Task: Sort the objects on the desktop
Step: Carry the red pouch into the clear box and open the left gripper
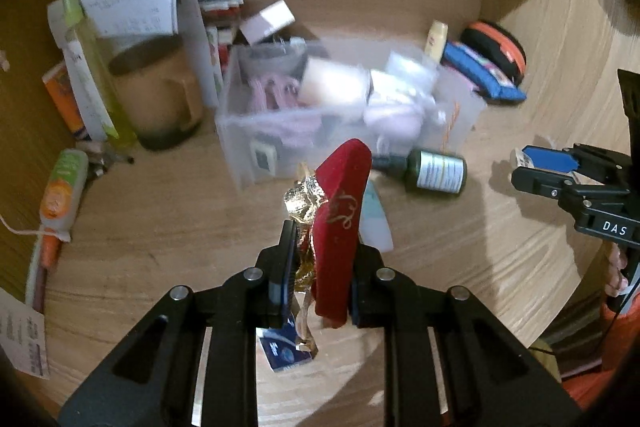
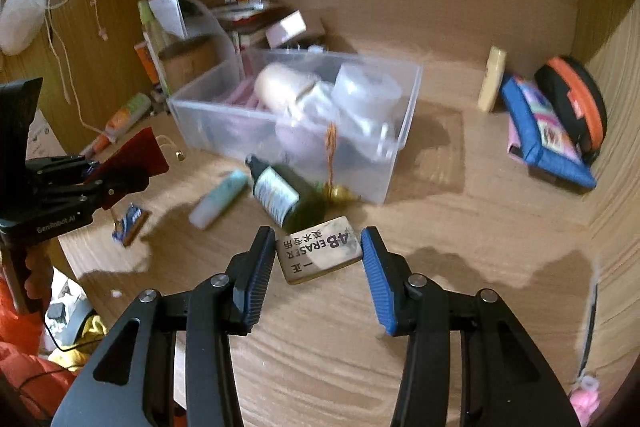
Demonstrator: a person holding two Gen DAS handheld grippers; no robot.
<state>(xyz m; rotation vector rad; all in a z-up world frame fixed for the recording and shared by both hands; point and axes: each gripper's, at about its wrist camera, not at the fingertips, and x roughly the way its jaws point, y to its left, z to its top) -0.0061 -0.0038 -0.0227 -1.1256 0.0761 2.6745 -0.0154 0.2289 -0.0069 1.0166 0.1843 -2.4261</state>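
Observation:
My left gripper (image 1: 322, 251) is shut on a red velvet pouch (image 1: 340, 223) with crumpled gold foil (image 1: 304, 199) beside it, held above the desk in front of the clear plastic bin (image 1: 240, 143). It also shows at the left of the right wrist view (image 2: 120, 175). My right gripper (image 2: 318, 255) is open around a worn "4B ERASER" block (image 2: 318, 251) lying on the desk; the left pad is close to it, the right pad just apart. The bin (image 2: 400, 147) holds several items.
A dark green bottle (image 2: 286, 197) and a pale tube (image 2: 220, 201) lie in front of the bin. A small blue packet (image 2: 132, 221) lies left. A blue pouch (image 2: 548, 131), orange-black case (image 2: 576, 99), cream bottle (image 2: 492, 79), mug (image 1: 160, 99) and books (image 1: 220, 27) stand behind.

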